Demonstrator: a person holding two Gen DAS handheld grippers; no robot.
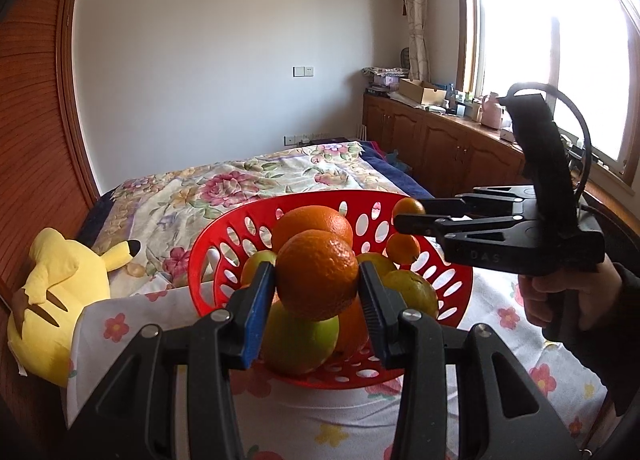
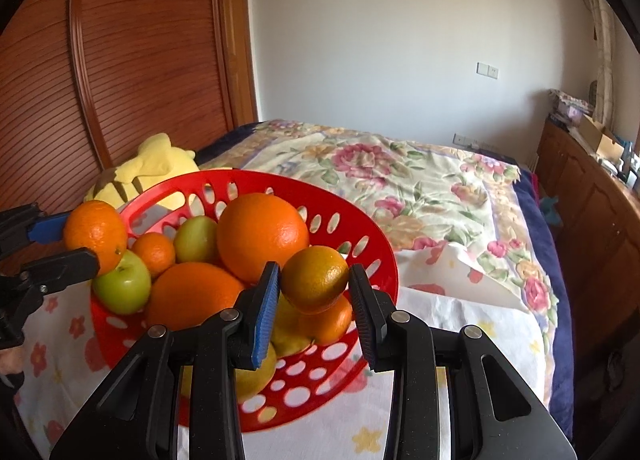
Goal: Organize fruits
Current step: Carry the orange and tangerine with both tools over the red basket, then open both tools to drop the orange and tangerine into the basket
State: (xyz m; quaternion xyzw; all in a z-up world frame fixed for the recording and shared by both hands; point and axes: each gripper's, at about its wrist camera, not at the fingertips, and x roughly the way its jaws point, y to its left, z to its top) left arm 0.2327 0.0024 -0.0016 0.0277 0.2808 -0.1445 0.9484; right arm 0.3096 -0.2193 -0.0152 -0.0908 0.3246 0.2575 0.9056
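Each gripper holds a fruit over the red basket [image 1: 208,256], so the step in hand looks like putting fruit into it. The left gripper [image 1: 316,280] is closed on an orange [image 1: 316,274], in the middle of the left wrist view. The right gripper [image 2: 314,280] is closed on a smaller orange [image 2: 314,278], a bit dark on one side, low in the middle of the right wrist view.

The basket sits on a flowery cloth [image 2: 460,324] on the bed [image 2: 400,175]. It is quite full. Inside are a big orange [image 2: 262,236], another orange [image 2: 192,292], a small orange [image 2: 154,252], a green apple [image 2: 122,286] and a green fruit [image 2: 196,238] behind it. More yellow-green fruit lies lower down, partly hidden.

Next, each fruit probably needs a free spot. The pile is round and high, so a fruit let go on top could roll off. A low, gentle drop near the basket wall seems best.

A yellow soft toy [image 1: 60,300] lies at the left of the frame.
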